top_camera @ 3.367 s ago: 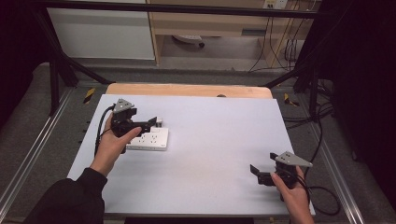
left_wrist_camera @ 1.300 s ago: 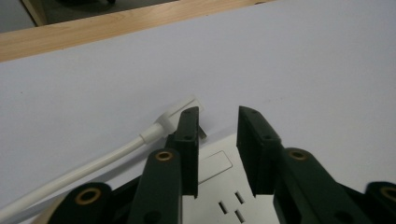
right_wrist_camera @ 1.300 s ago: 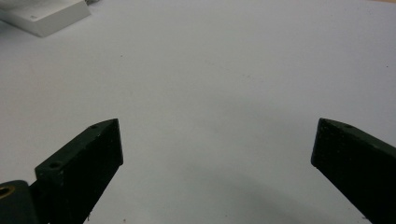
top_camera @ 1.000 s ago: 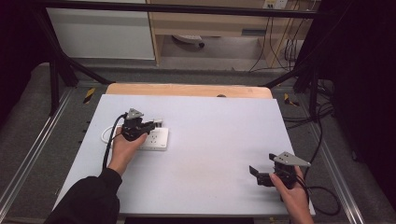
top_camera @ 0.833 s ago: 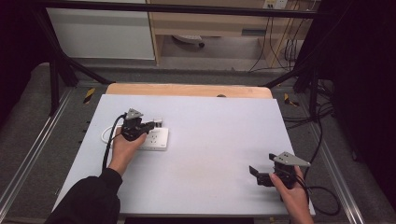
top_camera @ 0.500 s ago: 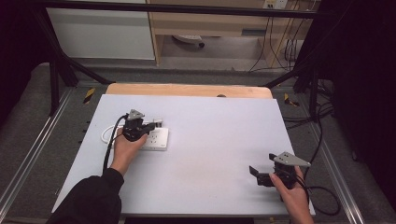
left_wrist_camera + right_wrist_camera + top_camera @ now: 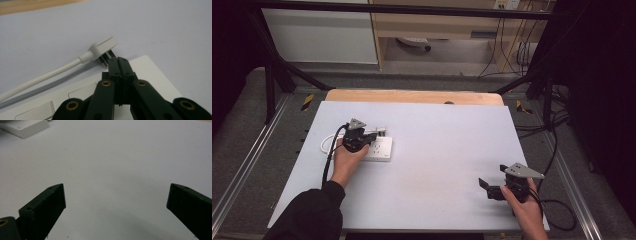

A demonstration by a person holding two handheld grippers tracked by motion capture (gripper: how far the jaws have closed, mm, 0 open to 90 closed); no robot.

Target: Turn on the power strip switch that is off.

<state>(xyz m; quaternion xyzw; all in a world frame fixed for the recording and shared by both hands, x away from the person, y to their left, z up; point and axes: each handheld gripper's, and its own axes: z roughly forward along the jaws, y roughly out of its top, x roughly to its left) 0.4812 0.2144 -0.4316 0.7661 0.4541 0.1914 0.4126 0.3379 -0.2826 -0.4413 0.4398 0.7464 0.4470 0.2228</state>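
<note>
A white power strip (image 7: 383, 150) lies on the left half of the pale table (image 7: 437, 150). Its white plug (image 7: 101, 47) rests on the table just past the strip's far edge, prongs toward the strip, with the white cable (image 7: 45, 76) trailing off to the left. My left gripper (image 7: 117, 60) is over the strip (image 7: 155, 75), jaws pressed flat together with nothing between them, tips just short of the plug's prongs. In the high view that left gripper (image 7: 371, 136) points right. My right gripper (image 7: 484, 186) rests low at the table's near right, jaws wide apart and empty (image 7: 115, 195).
The cable loops (image 7: 328, 142) to the left of the strip. A wooden strip (image 7: 412, 96) runs along the table's far edge. Black cables (image 7: 557, 207) trail off the right side. A corner of the power strip (image 7: 25, 127) sits far off in the right gripper view.
Since the oldest frame my left hand has shifted right, from beside the strip to over it. Within the last second it stays put. The right hand has not moved.
</note>
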